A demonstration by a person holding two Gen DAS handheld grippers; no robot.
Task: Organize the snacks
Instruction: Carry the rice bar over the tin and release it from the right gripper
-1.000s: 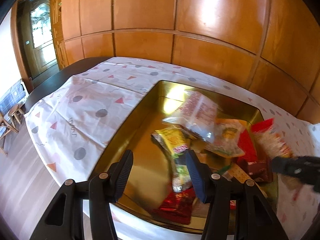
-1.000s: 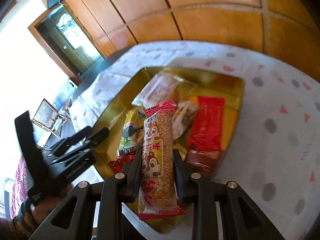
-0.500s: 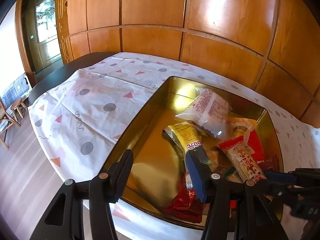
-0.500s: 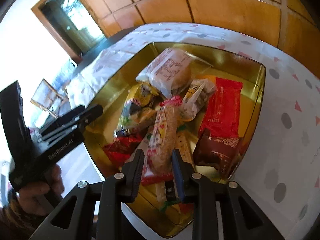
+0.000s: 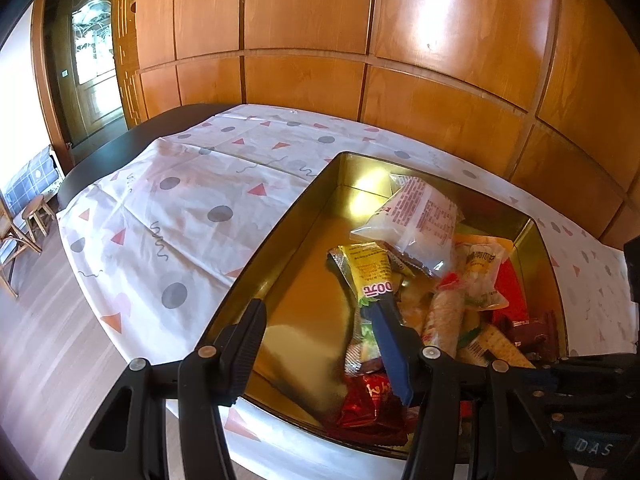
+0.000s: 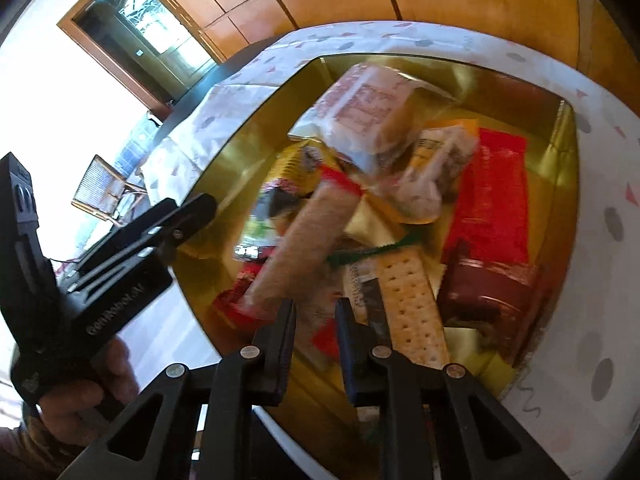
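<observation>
Now we had the sesame bar dropped onto the snack pile in the gold tin, right gripper fingers narrowing, nothing between them; left gripper half-open, empty.

Right-wrist view is motion-blurred, so print on the sesame bar & clear bread bag can't be read; left gripper hides pkts under its right finger, red pkt partly covered.

A gold tin holds red, yellow and clear snack packets. The white tablecloth carries grey dots and pink triangles.
</observation>
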